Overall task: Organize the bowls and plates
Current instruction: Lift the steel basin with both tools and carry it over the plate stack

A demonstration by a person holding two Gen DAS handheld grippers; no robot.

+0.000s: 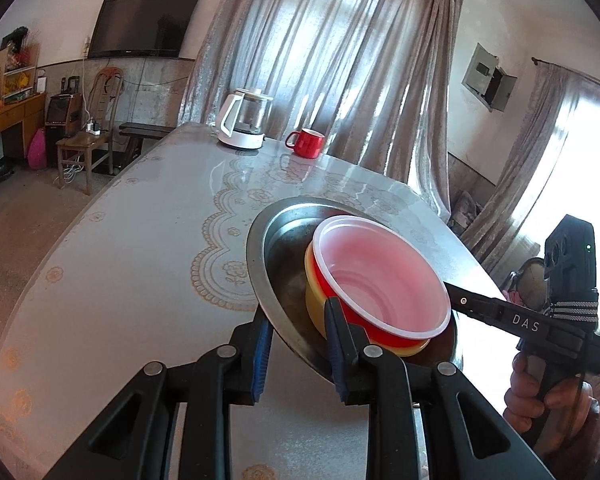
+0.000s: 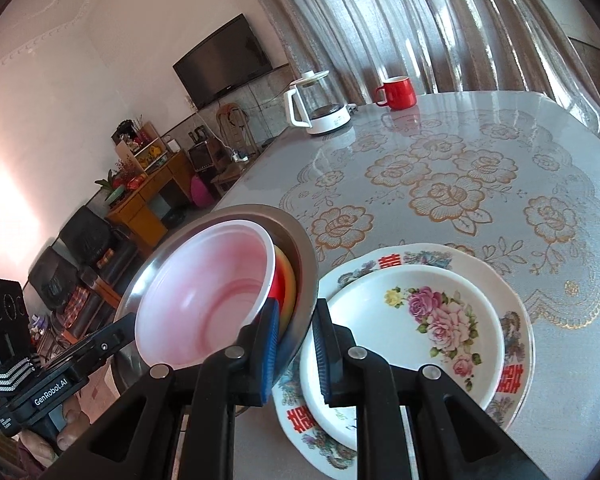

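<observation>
Steel bowl (image 1: 276,248), nesting yellow bowl (image 1: 314,300) and red bowl (image 1: 380,276), is clamped by both left gripper (image 1: 300,344) and right gripper (image 2: 296,344); floral plates (image 2: 440,320) already stacked; placement remains.

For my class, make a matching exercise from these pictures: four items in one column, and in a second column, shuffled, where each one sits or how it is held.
Items
1. steel basin
2. red bowl
3. rose plate
4. red mug

Places
A. far end of the table, beside the kettle
B. nested in a yellow bowl
C. rim clamped by both grippers' jaws
D. stacked on a larger patterned plate

Pairs: 1-C, 2-B, 3-D, 4-A
</observation>
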